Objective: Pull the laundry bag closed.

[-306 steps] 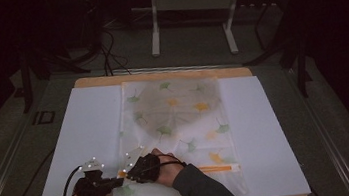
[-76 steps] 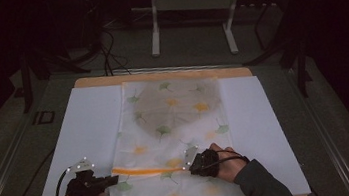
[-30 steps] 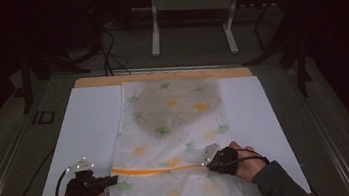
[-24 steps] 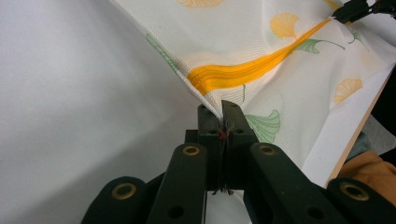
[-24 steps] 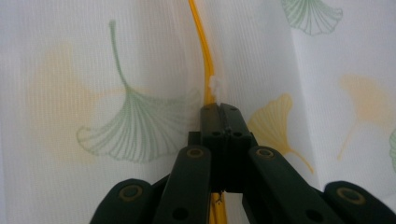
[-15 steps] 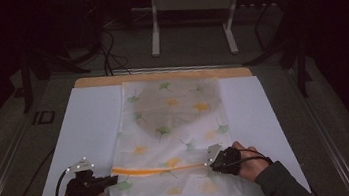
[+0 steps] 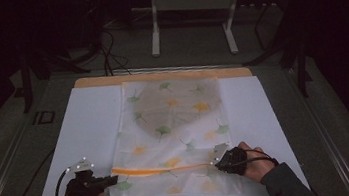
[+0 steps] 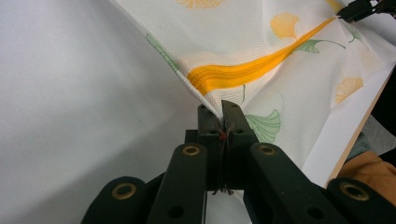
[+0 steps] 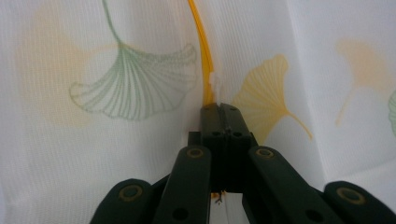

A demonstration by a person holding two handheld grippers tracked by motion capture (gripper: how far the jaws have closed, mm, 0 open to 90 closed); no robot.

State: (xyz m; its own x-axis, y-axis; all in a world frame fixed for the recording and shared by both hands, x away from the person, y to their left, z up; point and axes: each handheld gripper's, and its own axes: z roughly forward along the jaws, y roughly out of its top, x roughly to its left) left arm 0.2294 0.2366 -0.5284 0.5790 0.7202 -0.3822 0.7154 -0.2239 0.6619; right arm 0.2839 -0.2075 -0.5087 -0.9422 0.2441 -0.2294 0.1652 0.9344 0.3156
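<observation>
Pinching orange band (image 7: 163, 169) of leaf-print cloth (image 7: 173, 128): left tongs (image 8: 220, 112), right tongs (image 9: 220, 112).

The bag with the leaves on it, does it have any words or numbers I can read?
No words or numbers can be read on the bag: just green and yellow leaves and an orange zipper.
A dark sign on the floor beside the table looks like "ID", too blurred to be sure.
</observation>
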